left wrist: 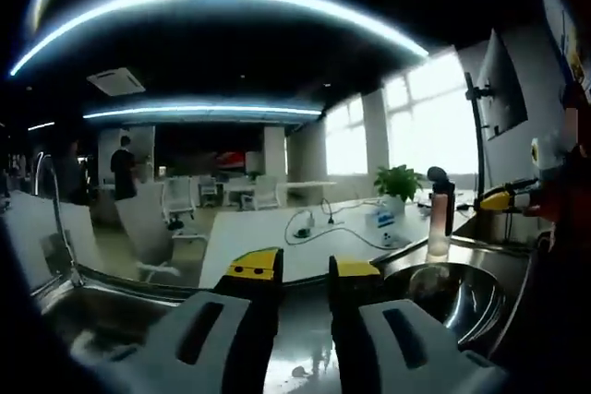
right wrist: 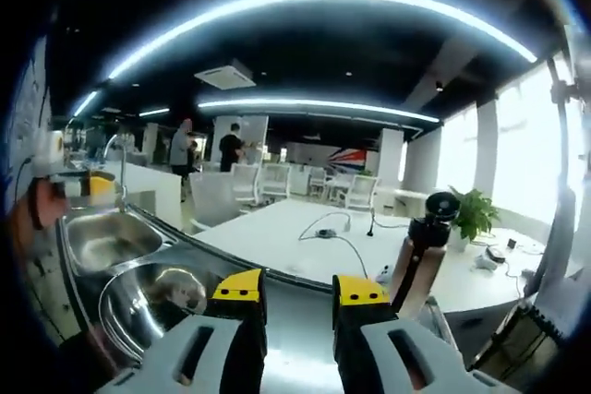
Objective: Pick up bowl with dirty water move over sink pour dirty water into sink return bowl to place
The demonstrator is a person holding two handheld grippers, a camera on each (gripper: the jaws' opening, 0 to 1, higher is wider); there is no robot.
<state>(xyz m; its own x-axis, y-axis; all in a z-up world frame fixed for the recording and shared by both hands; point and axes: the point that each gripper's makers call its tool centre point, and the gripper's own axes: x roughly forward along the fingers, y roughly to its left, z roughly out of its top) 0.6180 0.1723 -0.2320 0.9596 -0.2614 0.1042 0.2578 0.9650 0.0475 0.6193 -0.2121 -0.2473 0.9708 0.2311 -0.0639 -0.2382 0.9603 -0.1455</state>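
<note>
Steel bowl [right wrist: 152,306] rests on the counter just beside the sink [right wrist: 106,239], unheld. Left gripper [left wrist: 303,269] and right gripper [right wrist: 297,288] hover near it, jaws apart, probably ready to grasp.

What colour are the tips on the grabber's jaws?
Yellow, on black jaws. The right gripper shows them best, in the right gripper view.

no text, label, brand, number or sign can be read in either view. the bottle [right wrist: 417,265] by the bowl [right wrist: 157,306] carries no legible print, and the panel [left wrist: 501,85] on the pole at the window is too dim to make out.
</note>
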